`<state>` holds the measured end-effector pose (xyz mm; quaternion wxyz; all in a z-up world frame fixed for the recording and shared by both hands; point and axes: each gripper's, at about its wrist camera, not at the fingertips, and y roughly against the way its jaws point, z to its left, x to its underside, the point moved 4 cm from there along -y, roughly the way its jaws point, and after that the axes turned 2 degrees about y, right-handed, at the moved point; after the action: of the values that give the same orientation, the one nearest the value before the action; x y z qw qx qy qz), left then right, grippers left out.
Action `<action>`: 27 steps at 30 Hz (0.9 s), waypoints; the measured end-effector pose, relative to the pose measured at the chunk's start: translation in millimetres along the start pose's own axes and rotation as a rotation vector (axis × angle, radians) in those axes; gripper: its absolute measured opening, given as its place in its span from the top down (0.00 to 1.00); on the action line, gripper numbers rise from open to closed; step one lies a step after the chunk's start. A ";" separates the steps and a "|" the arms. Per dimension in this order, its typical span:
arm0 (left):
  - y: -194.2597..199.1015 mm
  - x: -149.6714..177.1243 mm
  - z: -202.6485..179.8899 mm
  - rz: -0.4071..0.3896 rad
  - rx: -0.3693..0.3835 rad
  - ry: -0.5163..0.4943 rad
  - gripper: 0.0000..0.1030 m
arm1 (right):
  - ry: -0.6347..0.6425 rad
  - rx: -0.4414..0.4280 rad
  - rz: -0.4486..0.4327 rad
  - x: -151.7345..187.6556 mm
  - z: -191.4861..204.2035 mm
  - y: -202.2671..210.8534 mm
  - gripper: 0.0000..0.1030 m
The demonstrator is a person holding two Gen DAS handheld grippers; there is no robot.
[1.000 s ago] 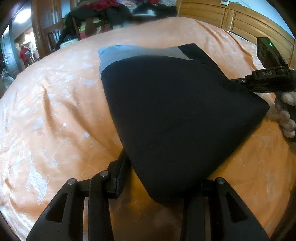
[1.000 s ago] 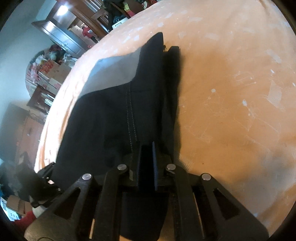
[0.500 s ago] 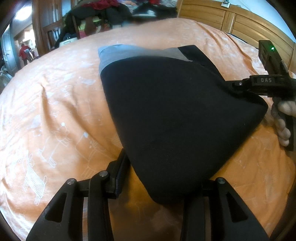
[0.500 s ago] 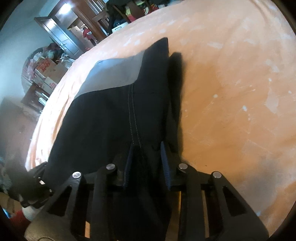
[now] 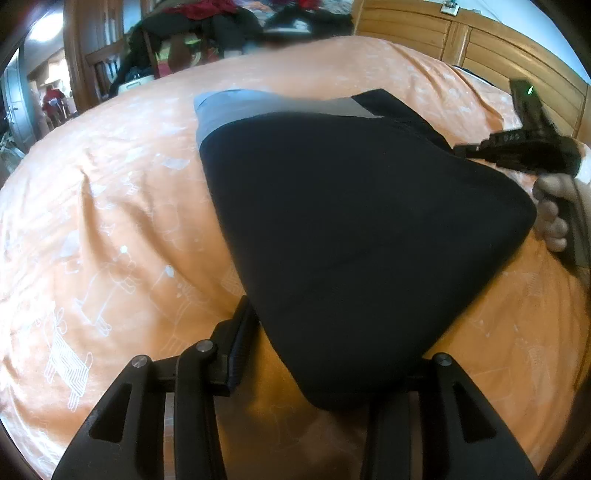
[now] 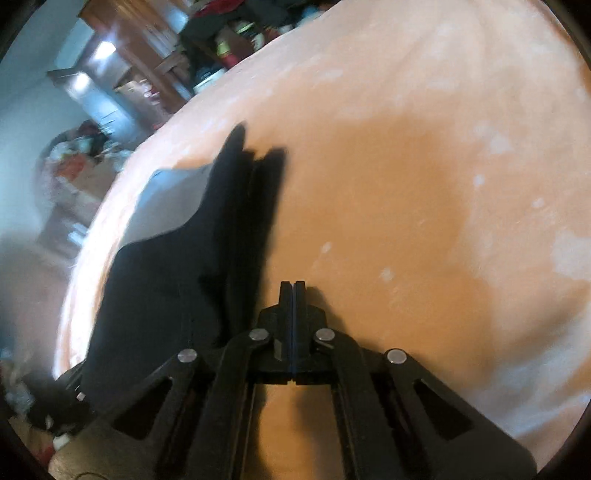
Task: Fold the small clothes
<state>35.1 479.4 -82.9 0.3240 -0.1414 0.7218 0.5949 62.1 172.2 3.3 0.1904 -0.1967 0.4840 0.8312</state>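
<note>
A: One big thing fills both views: the bed (image 5: pixel 110 229), under an orange sheet printed with white animal drawings.

B: And the garment (image 5: pixel 354 236)?

A: Black, with a grey band (image 5: pixel 266 107) along its far edge. It lies folded on the bed, about mid-mattress, its near corner hanging over the left gripper (image 5: pixel 325 347).

B: How do that gripper's jaws stand?

A: Wide apart. One finger shows bare just left of the cloth's near corner; the other is hidden beneath the fabric. Whether they touch the cloth, I cannot tell.

B: The right gripper (image 6: pixel 292 291)?

A: Its fingers are pressed flat together with nothing between them, above bare sheet just beside the garment's right edge. In the left view it sits at the cloth's far right side, a hand (image 5: pixel 552 214) wrapped around its handle.

B: Anything smaller?

A: A wooden headboard (image 5: pixel 480 48) behind the bed, and piled clothes (image 5: pixel 221 18) beyond the bed's far edge, blurred.
</note>
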 end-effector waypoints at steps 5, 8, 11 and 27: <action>0.2 0.3 1.2 0.000 0.010 0.008 0.60 | 0.156 0.012 -0.083 5.5 51.0 29.9 0.98; 0.7 0.1 2.6 0.000 0.013 0.010 0.59 | 0.257 -0.030 -0.080 18.6 88.5 29.9 0.98; 1.1 -0.7 2.8 0.000 0.014 0.010 0.59 | 0.312 0.034 0.081 49.5 85.4 -14.5 1.00; 16.6 8.2 30.0 0.005 0.089 0.192 0.56 | 0.245 0.017 0.046 69.2 68.9 -9.0 1.00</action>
<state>28.2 513.5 -77.8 0.2578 -0.1814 0.7756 0.5469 -2.0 245.6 -7.3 0.1126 -0.2838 0.5149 0.8010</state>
